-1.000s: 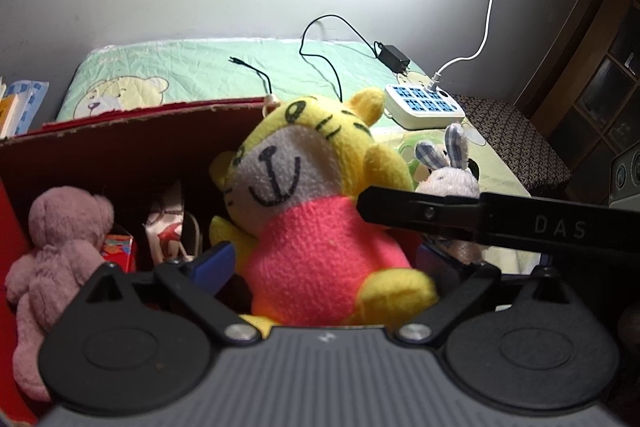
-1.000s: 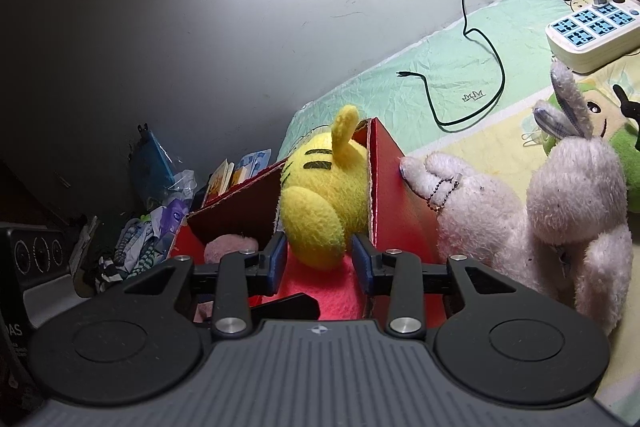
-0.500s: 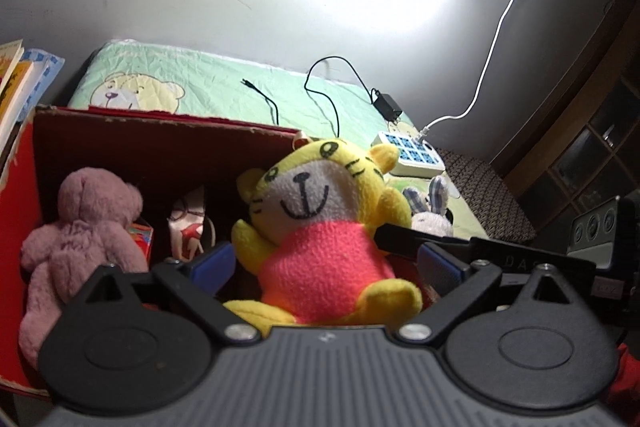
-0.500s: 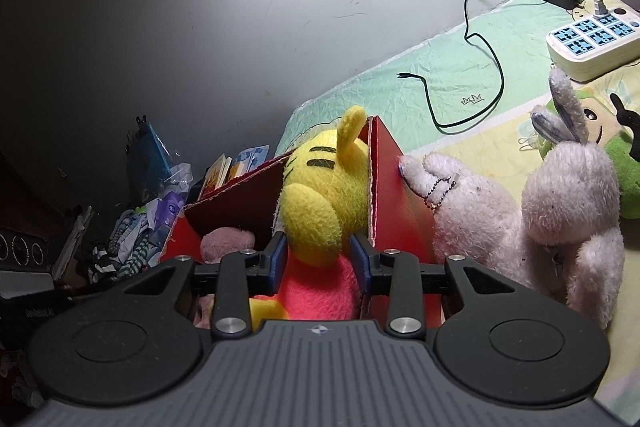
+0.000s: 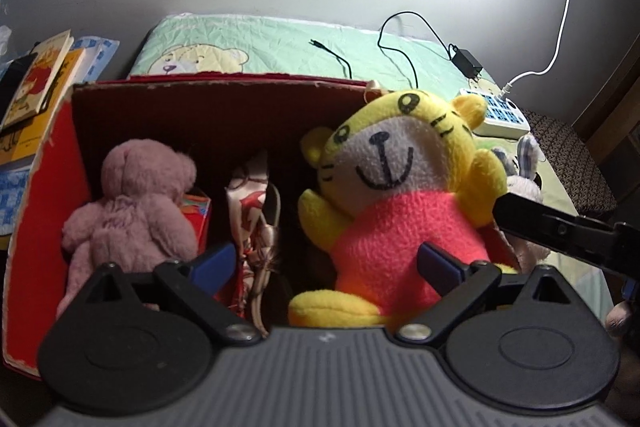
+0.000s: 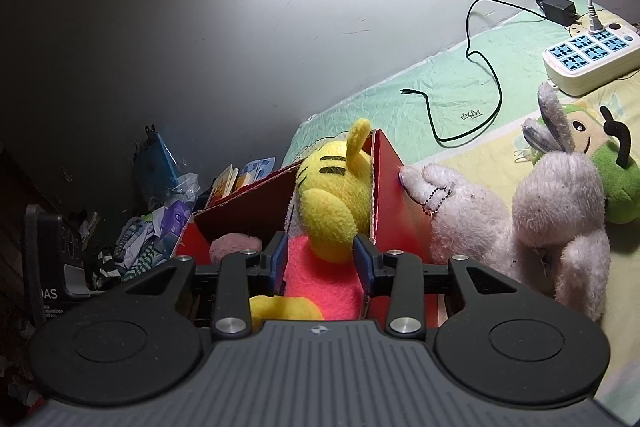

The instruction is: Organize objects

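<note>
Jaws of right gripper (image 6: 320, 259) pinch tiger plush (image 6: 334, 203); left view shows its face.

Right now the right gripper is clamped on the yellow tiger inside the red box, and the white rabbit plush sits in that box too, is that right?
Not quite. The white rabbit plush lies outside the red box, on the bed against its outer wall, as the right wrist view shows. The rest holds: the right gripper is clamped on the yellow tiger inside the box.
</note>
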### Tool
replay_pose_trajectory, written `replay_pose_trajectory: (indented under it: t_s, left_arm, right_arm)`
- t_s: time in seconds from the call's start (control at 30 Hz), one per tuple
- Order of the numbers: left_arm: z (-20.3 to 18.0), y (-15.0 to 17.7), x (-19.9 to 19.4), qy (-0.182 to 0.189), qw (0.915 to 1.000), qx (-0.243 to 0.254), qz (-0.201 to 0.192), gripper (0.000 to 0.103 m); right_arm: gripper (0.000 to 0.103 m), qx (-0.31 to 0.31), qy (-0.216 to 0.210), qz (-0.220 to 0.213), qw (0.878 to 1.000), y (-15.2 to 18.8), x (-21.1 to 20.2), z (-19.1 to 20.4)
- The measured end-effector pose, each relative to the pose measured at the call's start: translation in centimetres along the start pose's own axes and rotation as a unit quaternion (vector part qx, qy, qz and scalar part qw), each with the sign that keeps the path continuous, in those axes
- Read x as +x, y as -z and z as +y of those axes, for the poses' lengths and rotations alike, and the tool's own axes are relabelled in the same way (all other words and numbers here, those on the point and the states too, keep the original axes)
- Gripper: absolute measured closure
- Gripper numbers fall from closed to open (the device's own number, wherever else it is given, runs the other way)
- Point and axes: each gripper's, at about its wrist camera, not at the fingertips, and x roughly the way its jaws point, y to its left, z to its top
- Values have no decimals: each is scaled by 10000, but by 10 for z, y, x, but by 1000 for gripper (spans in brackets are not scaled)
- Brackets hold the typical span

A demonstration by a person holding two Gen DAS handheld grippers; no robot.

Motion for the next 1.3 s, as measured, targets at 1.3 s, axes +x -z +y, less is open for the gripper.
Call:
replay_pose_trajectory:
  t_s: [1.3]
  left_arm:
    - [-50,-1,-4,-1076,9924,593,69,0]
  right_arm:
    - [60,-306,235,-166,9991,9,-10,9]
